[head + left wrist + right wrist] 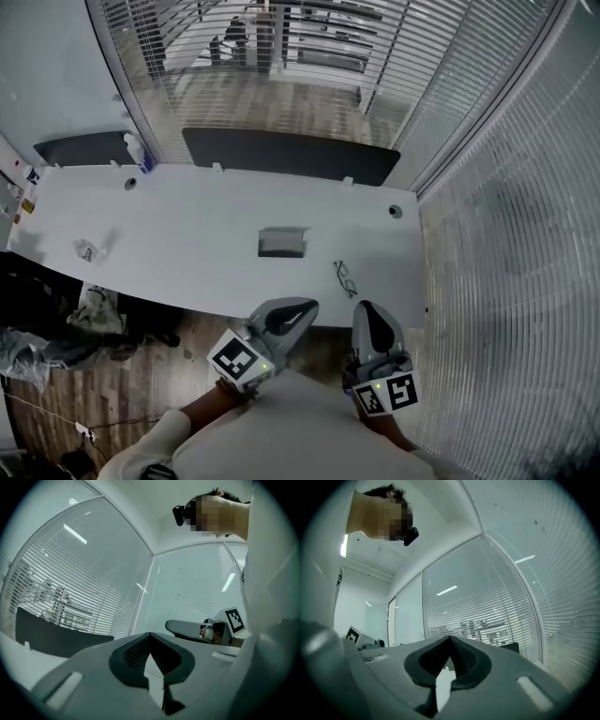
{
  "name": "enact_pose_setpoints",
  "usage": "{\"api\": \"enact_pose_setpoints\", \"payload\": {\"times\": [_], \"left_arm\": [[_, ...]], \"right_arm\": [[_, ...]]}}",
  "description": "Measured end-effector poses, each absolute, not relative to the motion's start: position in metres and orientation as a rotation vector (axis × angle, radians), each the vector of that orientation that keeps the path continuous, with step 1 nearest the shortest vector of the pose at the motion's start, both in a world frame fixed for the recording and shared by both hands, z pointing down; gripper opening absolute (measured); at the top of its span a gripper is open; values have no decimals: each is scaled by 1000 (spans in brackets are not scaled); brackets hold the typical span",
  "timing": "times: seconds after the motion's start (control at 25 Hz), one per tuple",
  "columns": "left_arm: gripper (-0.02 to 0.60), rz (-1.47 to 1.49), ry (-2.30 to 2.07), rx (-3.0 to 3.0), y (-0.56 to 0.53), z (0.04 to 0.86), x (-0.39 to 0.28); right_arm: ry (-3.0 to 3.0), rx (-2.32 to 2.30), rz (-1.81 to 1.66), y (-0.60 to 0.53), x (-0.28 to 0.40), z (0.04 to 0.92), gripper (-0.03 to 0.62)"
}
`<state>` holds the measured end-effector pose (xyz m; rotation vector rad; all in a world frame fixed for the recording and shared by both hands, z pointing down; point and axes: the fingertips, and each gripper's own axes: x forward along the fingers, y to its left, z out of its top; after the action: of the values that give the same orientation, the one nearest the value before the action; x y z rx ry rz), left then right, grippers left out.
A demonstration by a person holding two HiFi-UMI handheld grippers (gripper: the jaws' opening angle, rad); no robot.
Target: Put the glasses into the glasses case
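The grey glasses case (281, 242) lies near the middle of the white table (187, 234). The dark-framed glasses (345, 278) lie to its right, close to the table's near edge. Both grippers are held level near the person's body, short of the table's edge. My left gripper (302, 307) is shut with nothing in it and points toward the case. My right gripper (367, 309) is also shut and empty, just short of the glasses. In the left gripper view the jaws (150, 637) meet at the tip. In the right gripper view they (450, 640) meet as well. Neither gripper view shows the glasses or the case.
Black partition panels (281, 155) (84, 147) stand along the table's far edge. A small crumpled item (86, 250) lies at the table's left and a bottle (138, 150) stands at the back left. Glass walls with blinds close the right side. Bags (94, 314) lie on the floor at left.
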<state>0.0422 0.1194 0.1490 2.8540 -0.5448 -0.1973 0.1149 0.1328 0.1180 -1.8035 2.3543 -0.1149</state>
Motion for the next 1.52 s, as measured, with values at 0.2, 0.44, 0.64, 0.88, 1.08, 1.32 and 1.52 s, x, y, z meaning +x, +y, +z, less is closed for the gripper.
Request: {"api": "enact_pose_setpoints", "payload": {"times": [0.2, 0.44, 0.64, 0.88, 1.08, 1.32, 1.52], "left_arm": [[3, -218, -509, 2869, 75, 142, 36], [3, -182, -453, 2830, 40, 155, 45], [2, -162, -485, 2817, 28, 150, 55], [3, -197, -507, 2806, 24, 145, 63], [2, -152, -522, 2854, 26, 149, 68], [3, -66, -529, 2787, 33, 180, 68], [3, 8, -542, 2734, 37, 208, 68]], "right_arm": [[2324, -1839, -103, 90, 111, 115, 2], [2286, -1891, -112, 60, 121, 119, 2], [2324, -1905, -69, 53, 129, 110, 2], [2354, -1914, -89, 44, 135, 120, 2], [2382, -1907, -118, 43, 136, 131, 2], [2392, -1951, -234, 50, 139, 158, 2], [2405, -1976, -381, 59, 140, 192, 2]]}}
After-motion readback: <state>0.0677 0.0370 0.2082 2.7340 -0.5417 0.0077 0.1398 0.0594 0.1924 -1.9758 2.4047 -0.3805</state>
